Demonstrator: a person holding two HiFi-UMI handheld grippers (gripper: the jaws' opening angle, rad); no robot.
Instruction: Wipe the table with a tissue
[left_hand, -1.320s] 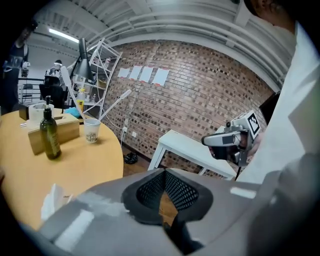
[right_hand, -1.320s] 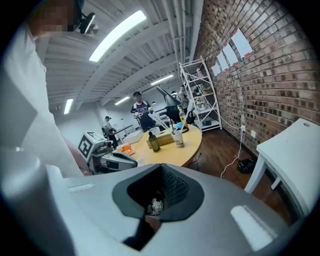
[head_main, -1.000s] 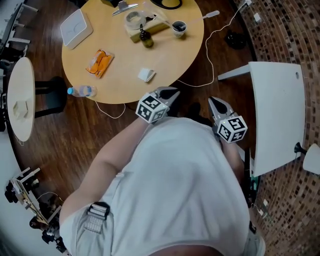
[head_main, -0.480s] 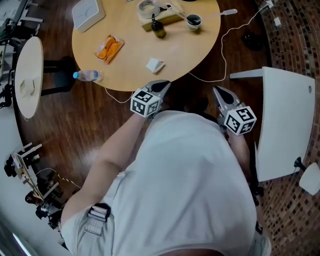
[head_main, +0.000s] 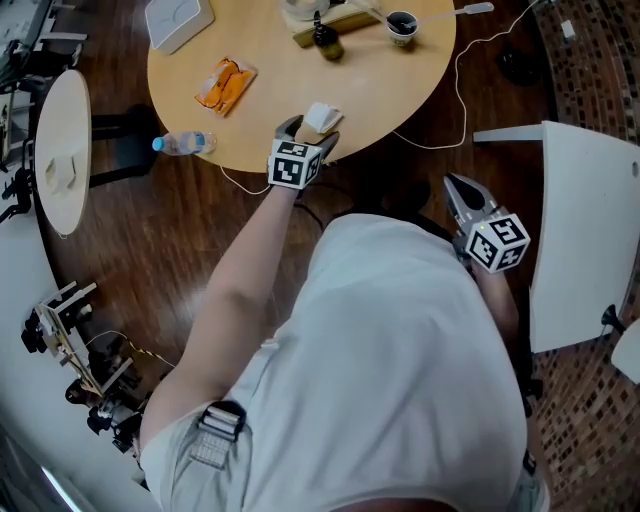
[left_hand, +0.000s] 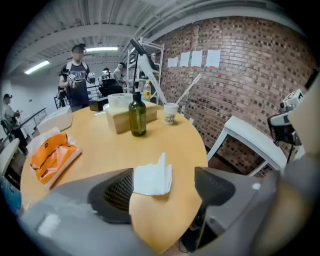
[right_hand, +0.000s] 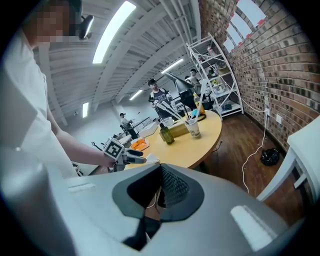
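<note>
Tissue (left_hand: 152, 179) lies between left tool's (left_hand: 165, 186) just-opened jaws, left gripper view shows.

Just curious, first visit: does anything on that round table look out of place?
The water bottle lies on its side right at the edge of the table, apparently overhanging it; it might roll off.

Round table (head_main: 390, 95): tissue (head_main: 322, 117), bottle (head_main: 325, 40), orange packet (head_main: 226, 83)
</note>
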